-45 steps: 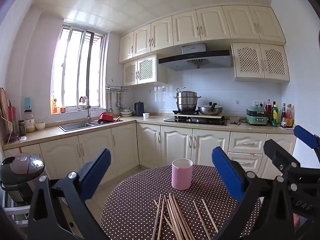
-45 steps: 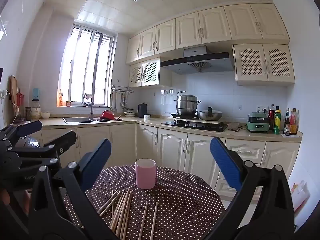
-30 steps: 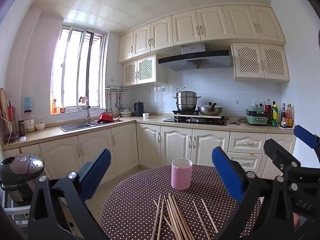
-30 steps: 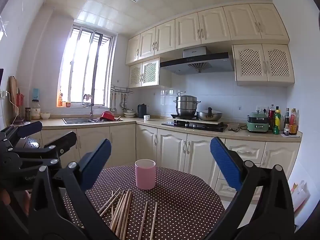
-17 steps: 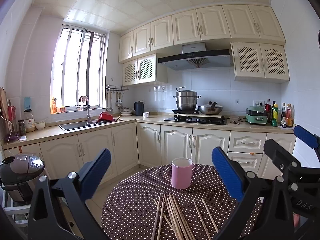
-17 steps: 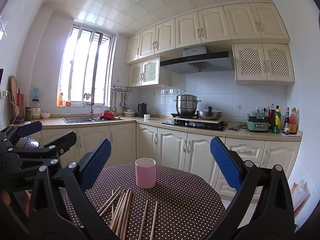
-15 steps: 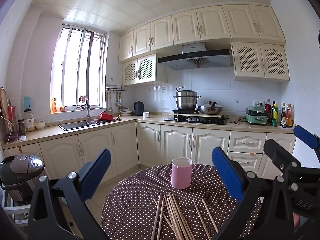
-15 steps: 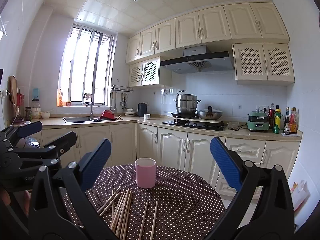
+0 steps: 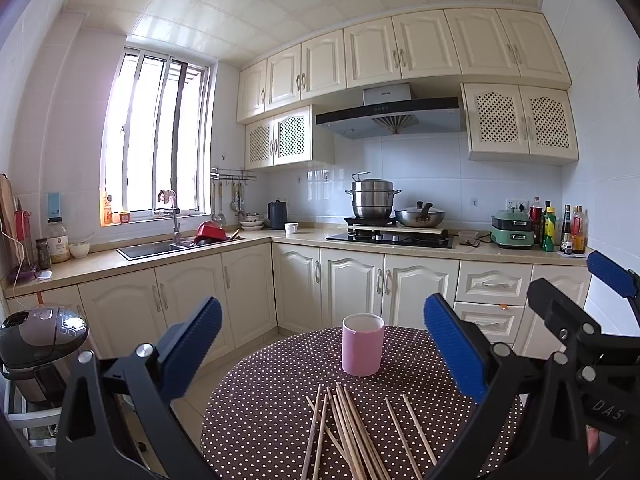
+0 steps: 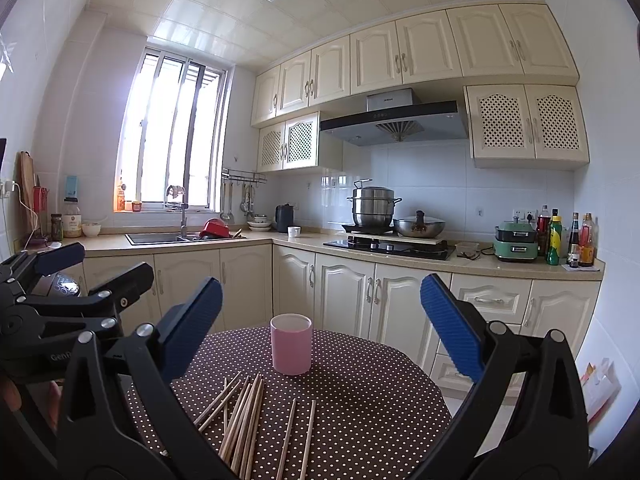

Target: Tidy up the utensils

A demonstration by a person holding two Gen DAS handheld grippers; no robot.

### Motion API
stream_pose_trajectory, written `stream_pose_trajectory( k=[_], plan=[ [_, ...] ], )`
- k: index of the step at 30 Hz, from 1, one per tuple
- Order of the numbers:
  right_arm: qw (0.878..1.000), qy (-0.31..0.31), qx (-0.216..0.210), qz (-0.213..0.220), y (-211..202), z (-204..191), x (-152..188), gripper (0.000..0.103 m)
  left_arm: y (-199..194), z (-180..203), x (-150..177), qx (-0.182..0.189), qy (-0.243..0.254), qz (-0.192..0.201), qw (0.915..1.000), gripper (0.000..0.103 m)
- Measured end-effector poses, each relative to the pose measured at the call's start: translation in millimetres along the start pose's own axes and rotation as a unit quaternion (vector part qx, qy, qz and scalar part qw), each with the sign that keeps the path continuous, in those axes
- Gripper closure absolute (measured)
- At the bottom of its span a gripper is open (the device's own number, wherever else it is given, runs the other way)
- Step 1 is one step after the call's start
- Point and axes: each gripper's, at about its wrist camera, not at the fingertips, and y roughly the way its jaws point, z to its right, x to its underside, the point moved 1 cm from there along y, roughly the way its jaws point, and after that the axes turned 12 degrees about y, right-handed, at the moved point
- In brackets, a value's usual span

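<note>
**Grippers held wide above the chopsticks**

My left gripper (image 9: 322,352) hung spread and empty over the dotted table (image 9: 256,412). The chopsticks (image 9: 348,432) lay loose before the pink cup (image 9: 362,350). My right gripper (image 10: 320,332) gaped too, holding nothing.

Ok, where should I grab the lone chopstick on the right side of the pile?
Take that chopstick near mid-length, from straight above, fingers across its width. It lies flat on the polka-dot table with bare cloth on its right, apart from the packed bundle. Right gripper looks closest.
</note>
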Motion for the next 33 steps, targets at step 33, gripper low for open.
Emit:
stream_pose_trajectory(
  k=[33],
  plan=[
    [0.999, 0.009, 0.005, -0.048, 32.4, 1.3, 14.8, 0.006, 41.1, 5.2, 16.0, 0.009, 0.003, -0.047, 0.9989, 0.004]
  ],
)
